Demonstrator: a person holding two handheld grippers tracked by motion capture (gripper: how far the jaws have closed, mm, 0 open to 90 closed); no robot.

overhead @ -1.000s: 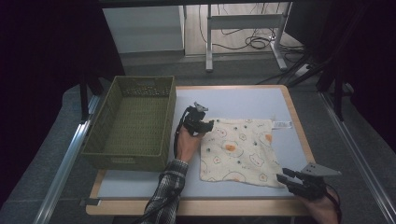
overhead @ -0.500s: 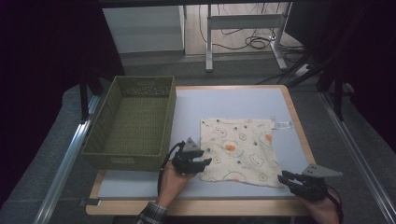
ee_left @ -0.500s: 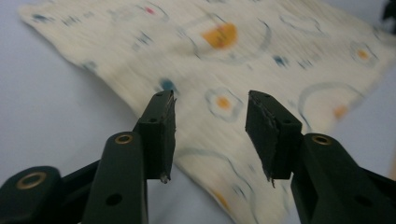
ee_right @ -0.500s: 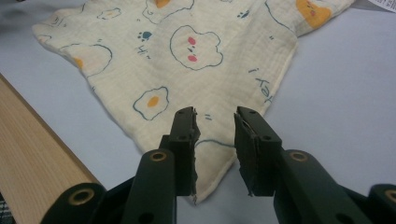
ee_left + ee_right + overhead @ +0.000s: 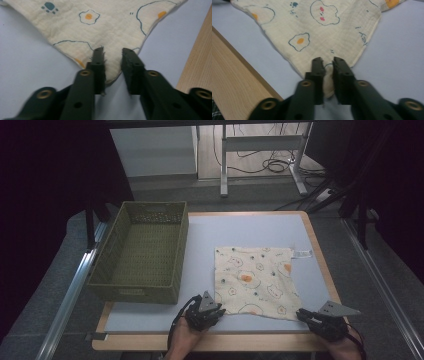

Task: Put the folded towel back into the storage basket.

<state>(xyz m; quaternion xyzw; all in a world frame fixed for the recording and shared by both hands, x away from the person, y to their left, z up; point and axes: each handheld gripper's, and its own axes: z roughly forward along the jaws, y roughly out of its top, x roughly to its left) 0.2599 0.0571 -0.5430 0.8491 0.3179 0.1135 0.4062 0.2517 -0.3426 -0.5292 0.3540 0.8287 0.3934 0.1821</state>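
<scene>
A cream cloth [image 5: 255,280] printed with fried eggs and little animals lies flat on the pale blue table [image 5: 240,227]. My left gripper [image 5: 211,301] is at the cloth's near left corner. In the left gripper view the cloth [image 5: 107,25] has its corner tip between the jaws of this gripper [image 5: 112,53], which stand open with a clear gap. My right gripper [image 5: 302,315] is at the near right corner. In the right gripper view that gripper [image 5: 328,61] has its jaws drawn close on the corner of the cloth [image 5: 324,30].
An olive woven basket [image 5: 137,290] stands on the table's left side with nothing visible inside. The table's wooden front edge [image 5: 232,65] runs just behind both grippers. A small white tag [image 5: 302,253] sticks out at the cloth's far right corner.
My left gripper has come back from the cloth's far left corner to its near left corner. The right gripper has stayed at the near right corner, and the cloth lies as before.
</scene>
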